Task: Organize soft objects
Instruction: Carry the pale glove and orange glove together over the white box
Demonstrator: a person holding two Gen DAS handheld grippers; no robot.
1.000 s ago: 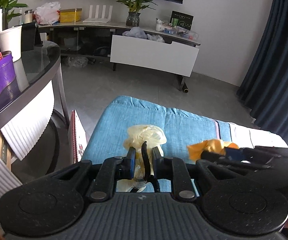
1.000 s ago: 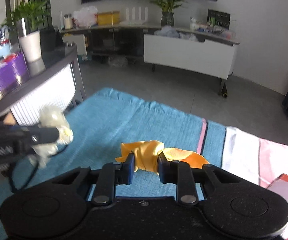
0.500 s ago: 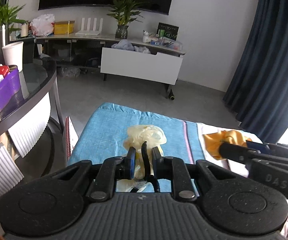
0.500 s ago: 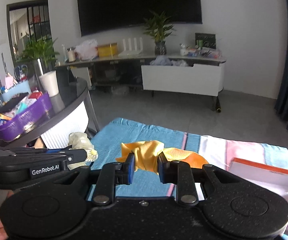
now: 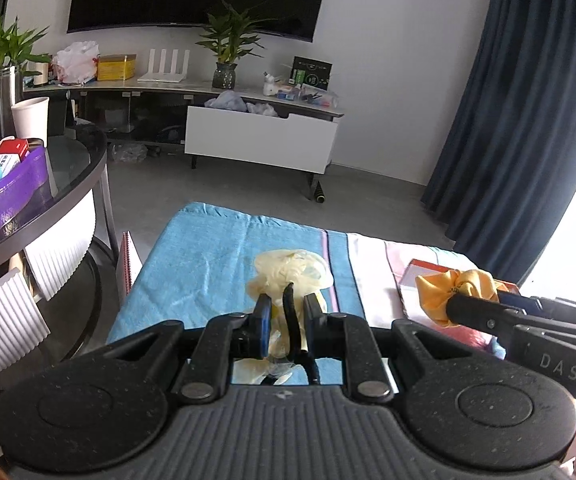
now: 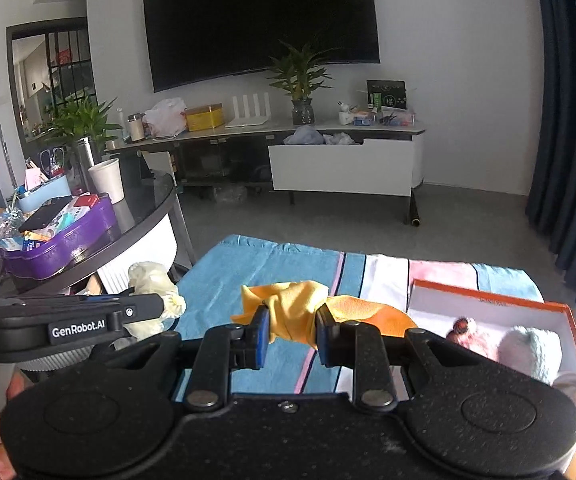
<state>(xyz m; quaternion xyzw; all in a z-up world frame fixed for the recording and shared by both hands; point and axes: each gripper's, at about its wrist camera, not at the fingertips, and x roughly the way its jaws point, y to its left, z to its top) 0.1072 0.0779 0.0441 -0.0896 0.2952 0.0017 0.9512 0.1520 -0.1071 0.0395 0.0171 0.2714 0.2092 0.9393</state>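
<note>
Both claws have risen and swung rightward since the earlier frames, so that the white open box with an orange rim (image 6: 492, 300), absent a second ago, now fills the lower right of the right wrist view. Right claw (image 6: 290, 334): clenched on a bunched piece of orange-yellow cloth (image 6: 292, 312), held clear above the blue, white and pink striped towel (image 6: 223, 272) that covers the worktop. Left claw (image 5: 285, 320): shut tight on a crumpled pale-yellow thin glove (image 5: 290, 274), with a black cord running between its fingers; the glove also hangs above the towel.

Key relation: the box lies ahead and to the right of the right claw, just beyond the cloth's trailing fold, its long side running roughly left to right across the view. It already holds a pale blue fluffy item (image 6: 528, 350) and a pinkish plush piece (image 6: 468, 336). The right hand is plainly the nearer to the box; the left claw sits farther left, over the blue part of the towel. The likely next move is a short carry of the cloth rightward over the rim.

Legible writing: "GenRobot.AI" on the side of the left tool, "DAS" on the side of the right tool. Lettering on the box rim is too small to read.
</note>
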